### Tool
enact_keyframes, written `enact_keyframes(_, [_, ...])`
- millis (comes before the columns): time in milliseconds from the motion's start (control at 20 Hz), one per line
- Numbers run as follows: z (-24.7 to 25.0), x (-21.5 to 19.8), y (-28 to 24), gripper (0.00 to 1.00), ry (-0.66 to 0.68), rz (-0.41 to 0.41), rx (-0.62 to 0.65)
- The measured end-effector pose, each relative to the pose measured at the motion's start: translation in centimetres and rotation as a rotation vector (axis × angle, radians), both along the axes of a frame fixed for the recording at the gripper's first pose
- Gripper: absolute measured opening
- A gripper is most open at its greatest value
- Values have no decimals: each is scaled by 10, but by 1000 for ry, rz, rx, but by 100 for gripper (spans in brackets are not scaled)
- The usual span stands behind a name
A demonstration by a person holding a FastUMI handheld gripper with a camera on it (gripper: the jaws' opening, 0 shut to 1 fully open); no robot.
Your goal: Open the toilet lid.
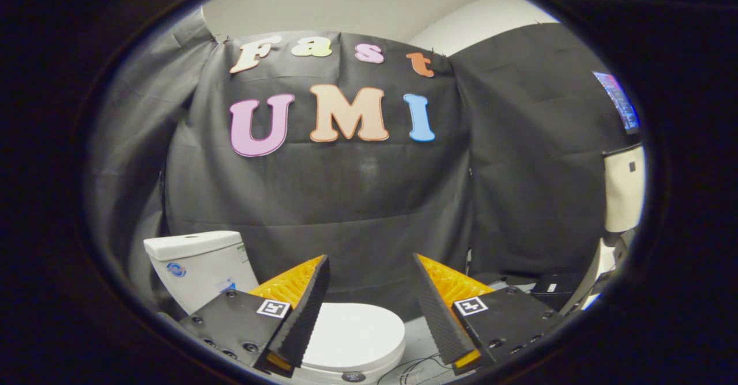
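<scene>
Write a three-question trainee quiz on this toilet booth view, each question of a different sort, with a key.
1. True or false: the toilet lid lies raised against the tank.
2. Multiple choice: where is the lid relative to the claw? A) pinched between both fingers B) below and between the spread fingers, untouched C) left of the tank
3. Fill in: the claw's fingers stand ____, with a wide gap between them.

Key
1. False: the lid lies down flat over the bowl.
2. B
3. open
</scene>
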State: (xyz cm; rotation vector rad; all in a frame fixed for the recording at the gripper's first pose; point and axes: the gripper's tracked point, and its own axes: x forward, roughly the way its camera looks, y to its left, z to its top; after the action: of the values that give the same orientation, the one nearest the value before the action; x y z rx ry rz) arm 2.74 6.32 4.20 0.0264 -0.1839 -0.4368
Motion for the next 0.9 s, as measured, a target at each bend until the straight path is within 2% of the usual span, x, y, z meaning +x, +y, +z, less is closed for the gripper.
enact_keyframes(100, [1, -9, 2, 88, -19, -54, 10])
enact_keyframes(350, [-25, -40, -20, 88, -53, -323, 136])
enact_keyframes(650, [-86, -39, -15, 88, -141, -375, 467])
enact_keyframes(900, [-167, -23, -3, 87, -155, -400, 737])
